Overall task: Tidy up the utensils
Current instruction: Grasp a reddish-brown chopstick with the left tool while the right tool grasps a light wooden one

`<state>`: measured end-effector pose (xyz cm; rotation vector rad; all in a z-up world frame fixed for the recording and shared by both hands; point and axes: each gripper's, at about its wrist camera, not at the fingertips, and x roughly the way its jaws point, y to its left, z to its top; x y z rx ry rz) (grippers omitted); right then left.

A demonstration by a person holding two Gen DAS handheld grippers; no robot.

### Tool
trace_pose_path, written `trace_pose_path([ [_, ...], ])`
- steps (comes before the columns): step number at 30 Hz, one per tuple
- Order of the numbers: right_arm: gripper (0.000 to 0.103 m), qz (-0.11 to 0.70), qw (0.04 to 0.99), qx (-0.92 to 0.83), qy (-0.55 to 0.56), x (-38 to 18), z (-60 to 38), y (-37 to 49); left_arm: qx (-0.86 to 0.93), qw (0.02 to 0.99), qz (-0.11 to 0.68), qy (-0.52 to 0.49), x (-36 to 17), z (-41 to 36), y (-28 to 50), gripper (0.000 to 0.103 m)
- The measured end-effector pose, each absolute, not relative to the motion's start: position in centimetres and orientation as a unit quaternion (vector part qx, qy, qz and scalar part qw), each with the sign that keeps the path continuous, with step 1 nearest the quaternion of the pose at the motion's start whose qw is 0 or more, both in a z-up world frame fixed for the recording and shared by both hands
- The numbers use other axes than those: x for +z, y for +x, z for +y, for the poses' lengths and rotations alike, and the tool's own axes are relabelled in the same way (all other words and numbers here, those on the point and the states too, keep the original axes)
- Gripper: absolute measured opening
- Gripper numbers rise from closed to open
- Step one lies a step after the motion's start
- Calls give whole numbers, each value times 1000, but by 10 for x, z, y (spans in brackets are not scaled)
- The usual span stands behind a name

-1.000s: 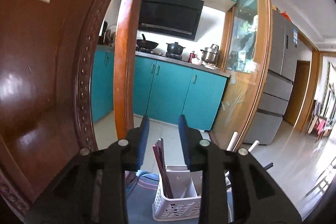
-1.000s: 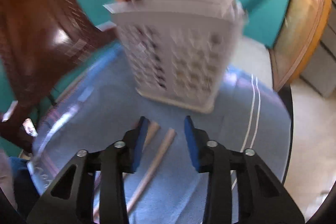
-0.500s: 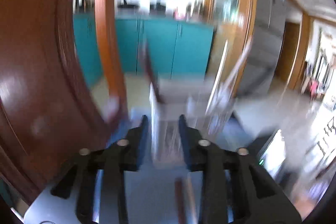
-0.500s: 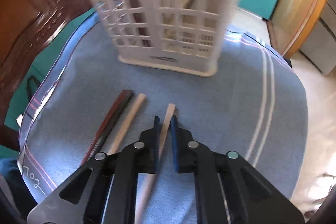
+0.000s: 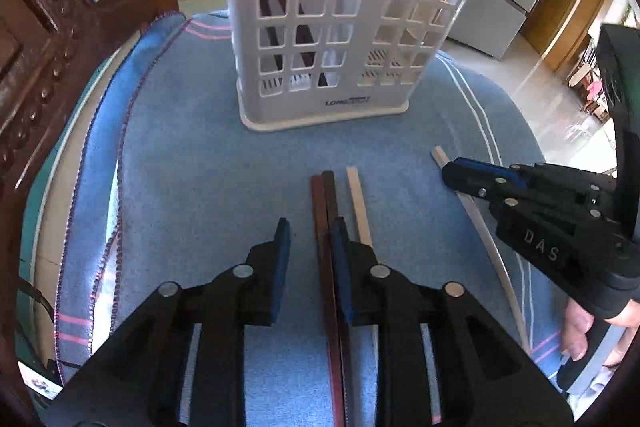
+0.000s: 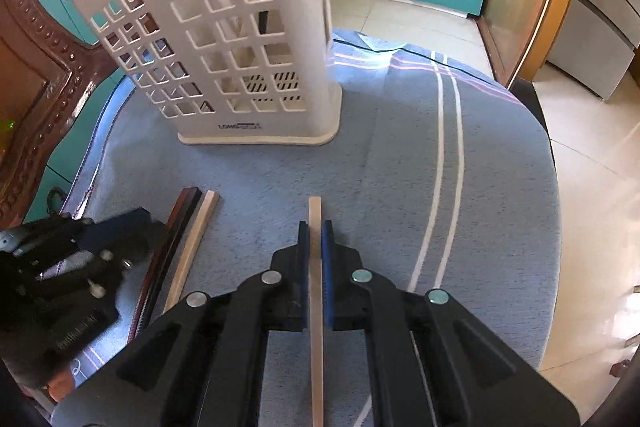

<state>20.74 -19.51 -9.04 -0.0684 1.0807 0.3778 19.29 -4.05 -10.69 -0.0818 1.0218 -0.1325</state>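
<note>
Right gripper (image 6: 315,227): clamped on a pale chopstick (image 6: 316,307). Left gripper (image 5: 310,227): jaws opening, dark chopstick pair (image 5: 323,203) between, seemingly untouched. White utensil basket (image 5: 344,27) upright on the blue cloth (image 5: 200,155).

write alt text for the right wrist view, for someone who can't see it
The right tongs are shut on a pale wooden chopstick lying on a blue striped cloth. To the left lie two dark chopsticks and another pale chopstick, with the left tongs beside them. Behind stands a white lattice utensil basket already holding utensils.
</note>
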Motion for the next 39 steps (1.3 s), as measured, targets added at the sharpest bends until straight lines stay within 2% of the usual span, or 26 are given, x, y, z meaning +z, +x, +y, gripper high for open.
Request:
trace_pose_path([
  [4, 7, 514, 839, 175, -32, -90, -195, 206, -66, 872, 484, -39, -109, -45, 191, 24],
  [7, 7, 516, 838, 173, -31, -92, -196, 207, -60, 878, 475, -2, -109, -58, 190, 23],
  [9, 7, 515, 839, 172, -33, -93, -194, 207, -54, 881, 471, 4, -108, -61, 190, 15],
  [11, 7, 515, 839, 171, -33, -92, -194, 207, -56, 881, 469, -10, -108, -57, 189, 13],
  [17, 7, 515, 839, 171, -31, -93, -196, 207, -74, 897, 432, -61, -83, -32, 179, 13],
  [23, 7, 515, 840, 168, -33, -93, -194, 208, -52, 889, 447, -80, -86, -10, 179, 14],
  [32, 7, 513, 841, 165, -51, -94, -187, 205, -18, 876, 479, -53, -109, -9, 184, 14],
  [39, 7, 510, 842, 162, -76, -94, -179, 197, -2, 881, 473, -20, -109, -19, 184, 14],
])
